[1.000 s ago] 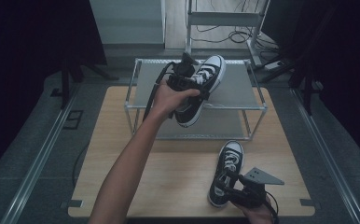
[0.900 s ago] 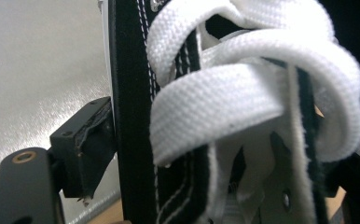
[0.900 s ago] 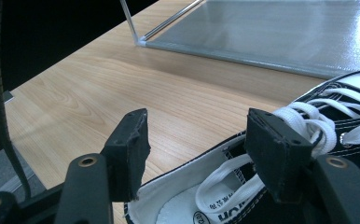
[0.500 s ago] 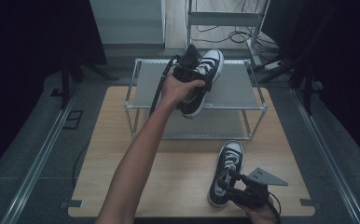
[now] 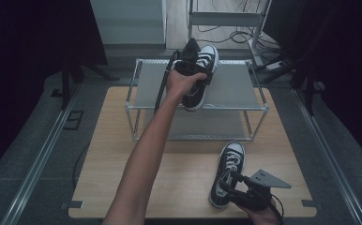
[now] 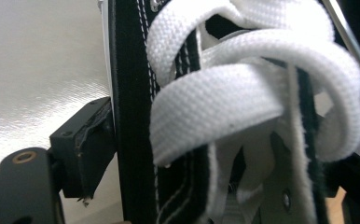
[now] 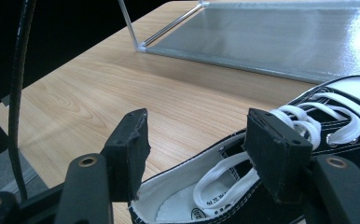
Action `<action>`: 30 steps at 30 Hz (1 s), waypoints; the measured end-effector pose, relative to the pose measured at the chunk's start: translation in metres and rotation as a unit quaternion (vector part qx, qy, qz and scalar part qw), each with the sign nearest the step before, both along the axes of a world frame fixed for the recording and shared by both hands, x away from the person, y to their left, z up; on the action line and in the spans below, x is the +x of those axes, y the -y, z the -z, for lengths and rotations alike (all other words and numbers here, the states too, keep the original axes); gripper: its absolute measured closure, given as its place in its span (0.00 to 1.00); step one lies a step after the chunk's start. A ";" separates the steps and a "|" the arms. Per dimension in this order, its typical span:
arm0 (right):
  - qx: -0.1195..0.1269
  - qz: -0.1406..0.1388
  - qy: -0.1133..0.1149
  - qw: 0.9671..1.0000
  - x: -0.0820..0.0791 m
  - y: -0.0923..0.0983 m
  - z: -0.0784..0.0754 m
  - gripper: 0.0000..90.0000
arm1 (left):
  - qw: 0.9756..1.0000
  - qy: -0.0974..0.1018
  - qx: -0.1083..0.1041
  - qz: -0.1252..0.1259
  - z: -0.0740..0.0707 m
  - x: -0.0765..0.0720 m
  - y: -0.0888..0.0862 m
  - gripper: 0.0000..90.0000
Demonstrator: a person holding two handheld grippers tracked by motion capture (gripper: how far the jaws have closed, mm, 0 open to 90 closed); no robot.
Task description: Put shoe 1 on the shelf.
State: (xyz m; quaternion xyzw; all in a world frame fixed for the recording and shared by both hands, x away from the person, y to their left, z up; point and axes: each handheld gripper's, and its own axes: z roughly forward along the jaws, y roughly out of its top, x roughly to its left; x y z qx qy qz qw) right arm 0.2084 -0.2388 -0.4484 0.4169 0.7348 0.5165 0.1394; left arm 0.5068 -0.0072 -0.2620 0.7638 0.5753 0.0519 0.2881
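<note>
Shoes, black canvas, white laces and toe caps; a pair, apart.

High view: one shoe (image 5: 199, 77) is held over the top shelf of the rack (image 5: 237, 89), clamped in the left gripper (image 5: 192, 61), toe pointing to the rack's far side, sole tilted and seemingly not yet flat on the shelf. The second shoe (image 5: 227, 171) lies on the table (image 5: 109, 154) just in front of the rack, toe towards it. The right gripper (image 5: 233, 185) sits at its heel end.

Left gripper view: jaws closed on the shoe's laced upper, one pad (image 6: 87, 142) pressed to the black canvas; pale shelf behind.

Right gripper view: jaws spread wide, straddling the collar of the second shoe (image 7: 262, 186), gripping nothing.

Handling, as judged: level the sole and lower it fully onto the shelf before releasing, well in from the rack's edge, leaving space beside it for the mate.

Surface and room: light wood table; rack of metal tube with two grey shelves. Grey floor, floor rails at both sides, dark curtains, cables beyond the rack.
</note>
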 end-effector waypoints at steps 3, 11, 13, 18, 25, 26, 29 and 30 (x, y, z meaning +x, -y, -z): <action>-0.001 0.001 0.000 1.000 0.000 0.002 0.000 0.44 | 1.000 -0.006 0.002 -0.022 0.000 0.005 -0.003 0.19; 0.000 0.003 -0.001 1.000 0.000 0.003 0.000 0.44 | 0.998 -0.005 0.001 -0.059 -0.003 0.013 -0.015 0.19; 0.000 0.004 -0.001 1.000 0.000 0.003 0.000 0.44 | 0.998 -0.009 0.001 -0.066 -0.003 0.015 -0.016 0.19; 0.000 0.005 0.002 1.000 0.000 0.004 -0.001 0.44 | 0.997 -0.010 0.000 -0.082 -0.002 0.020 -0.017 0.19; 0.006 0.008 0.005 1.000 -0.001 0.007 -0.004 0.44 | 0.994 -0.023 0.012 -0.102 0.006 0.028 -0.020 0.19; 0.006 0.008 0.005 1.000 -0.001 0.007 -0.004 0.44 | 0.994 -0.024 0.012 -0.103 0.007 0.029 -0.020 0.19; 0.007 0.010 0.005 1.000 -0.001 0.008 -0.004 0.44 | 0.993 -0.024 0.018 -0.111 0.009 0.032 -0.022 0.19; 0.007 0.010 0.005 1.000 -0.001 0.008 -0.004 0.44 | 0.993 -0.026 0.017 -0.115 0.009 0.033 -0.022 0.19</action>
